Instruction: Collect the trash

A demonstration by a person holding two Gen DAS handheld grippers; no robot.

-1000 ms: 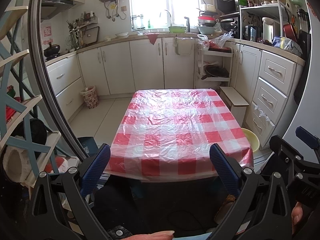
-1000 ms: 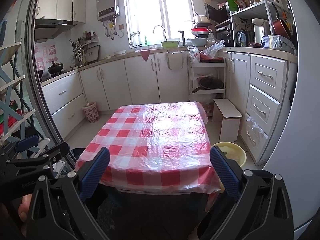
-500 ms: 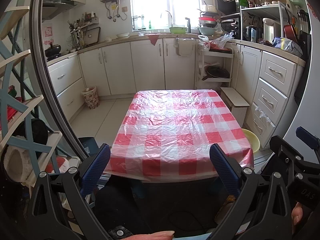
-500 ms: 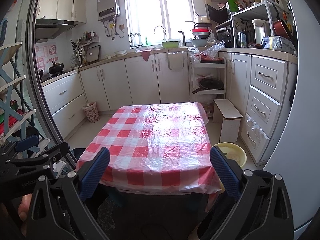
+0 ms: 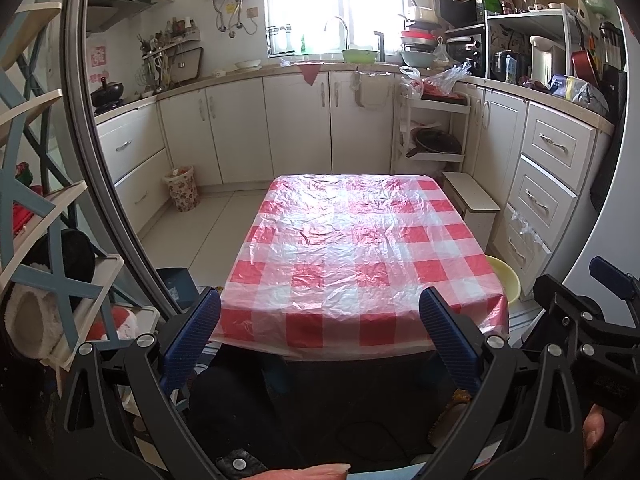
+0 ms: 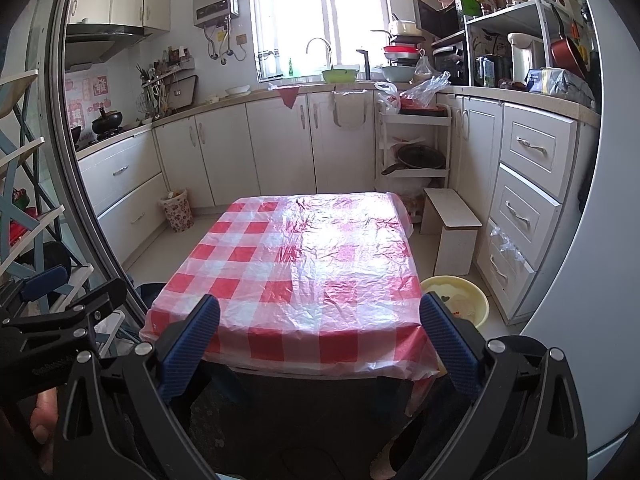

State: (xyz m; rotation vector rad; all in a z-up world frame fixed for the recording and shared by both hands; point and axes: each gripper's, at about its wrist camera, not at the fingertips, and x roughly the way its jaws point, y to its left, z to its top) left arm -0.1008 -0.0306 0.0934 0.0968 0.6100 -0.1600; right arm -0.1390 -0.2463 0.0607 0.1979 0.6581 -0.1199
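While I held both tools level and short of the near edge, the left gripper [image 5: 320, 316] stood spread wide with nothing between its blue pads, and the right gripper [image 6: 320, 322] stood just as wide and bare. Ahead lay the worktop [image 5: 360, 248] under a crinkled red-and-white checked plastic cloth [image 6: 304, 264]. I could make out no trash on it. A floral waste basket [image 5: 182, 188] stood on the floor by the left cabinets, well apart from the worktop. A yellow basin [image 6: 460, 300] sat on the floor just beside its right corner.
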